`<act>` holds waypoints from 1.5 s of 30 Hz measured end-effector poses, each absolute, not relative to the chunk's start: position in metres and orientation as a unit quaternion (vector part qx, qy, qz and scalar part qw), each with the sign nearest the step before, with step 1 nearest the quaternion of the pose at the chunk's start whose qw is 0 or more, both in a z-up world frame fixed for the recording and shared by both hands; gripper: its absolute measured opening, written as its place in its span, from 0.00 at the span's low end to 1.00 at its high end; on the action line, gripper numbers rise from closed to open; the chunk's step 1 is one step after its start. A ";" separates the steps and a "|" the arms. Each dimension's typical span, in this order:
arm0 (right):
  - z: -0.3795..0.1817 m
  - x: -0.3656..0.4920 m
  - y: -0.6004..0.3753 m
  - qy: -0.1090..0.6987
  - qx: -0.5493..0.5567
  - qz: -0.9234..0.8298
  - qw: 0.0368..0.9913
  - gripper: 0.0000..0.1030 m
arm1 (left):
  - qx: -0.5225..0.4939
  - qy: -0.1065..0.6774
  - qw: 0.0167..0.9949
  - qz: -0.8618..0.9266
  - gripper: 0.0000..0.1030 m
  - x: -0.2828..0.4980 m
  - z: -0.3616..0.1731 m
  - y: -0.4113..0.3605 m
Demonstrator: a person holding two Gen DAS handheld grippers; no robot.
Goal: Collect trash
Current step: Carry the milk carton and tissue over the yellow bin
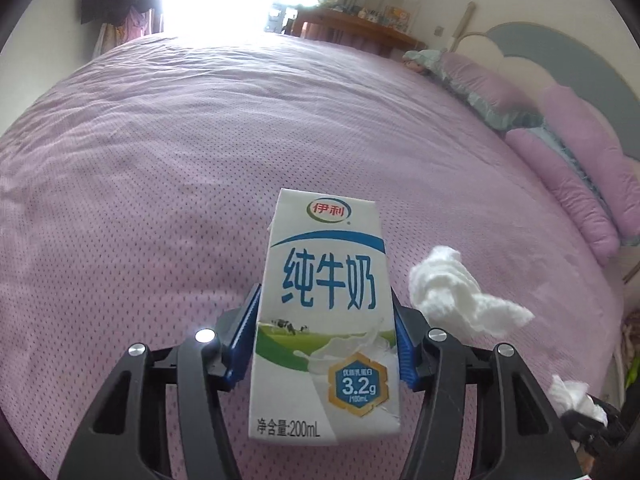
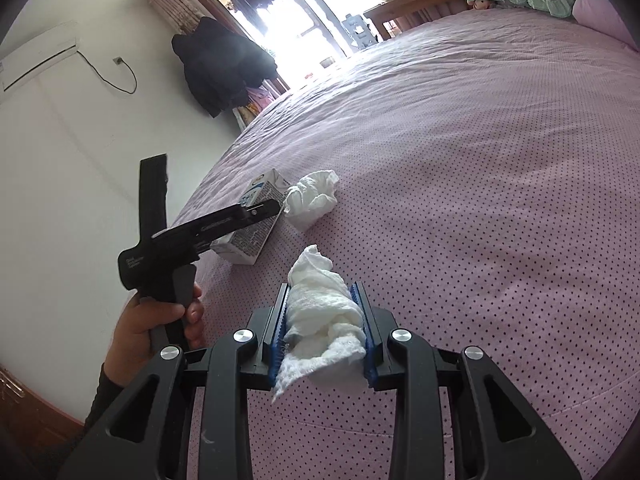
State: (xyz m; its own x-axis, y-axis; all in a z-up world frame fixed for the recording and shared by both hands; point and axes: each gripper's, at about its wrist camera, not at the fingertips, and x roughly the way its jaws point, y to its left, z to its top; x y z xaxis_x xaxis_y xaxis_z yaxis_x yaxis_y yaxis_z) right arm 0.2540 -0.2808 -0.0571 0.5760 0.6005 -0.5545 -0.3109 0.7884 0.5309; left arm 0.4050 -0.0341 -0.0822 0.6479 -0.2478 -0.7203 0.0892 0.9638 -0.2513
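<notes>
Left tongs (image 1: 326, 336) clamp the milk carton (image 1: 326, 312); right tongs (image 2: 326, 334) pinch a crumpled tissue (image 2: 320, 312).

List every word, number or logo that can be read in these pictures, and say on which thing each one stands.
All on the milk carton, left wrist view:
"伊利", logo at the top
"纯牛奶", large blue characters
"3.2g", in the hexagon badge; the small print around it is blurred
"净含量:200mL", bottom edge
Small print on the left hand-held gripper, right wrist view: too small to read.
</notes>
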 end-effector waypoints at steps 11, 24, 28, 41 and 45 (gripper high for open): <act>-0.058 0.206 -0.284 0.381 0.198 0.272 0.861 0.29 | -0.117 0.378 0.899 -0.187 0.55 0.283 -0.072 -0.007; -0.065 0.079 -0.327 0.366 0.225 0.209 0.878 0.29 | -0.085 0.404 0.849 -0.329 0.55 0.157 -0.086 -0.066; -0.074 0.031 -0.351 0.367 0.236 0.180 0.882 0.29 | -0.072 0.423 0.822 -0.375 0.55 0.134 -0.096 -0.106; -0.136 -0.105 -0.424 0.368 0.324 0.057 0.870 0.29 | -0.009 0.484 0.727 -0.488 0.55 0.057 -0.141 -0.240; -0.160 -0.140 -0.450 0.363 0.357 0.015 0.860 0.29 | 0.012 0.518 0.689 -0.507 0.55 0.029 -0.168 -0.273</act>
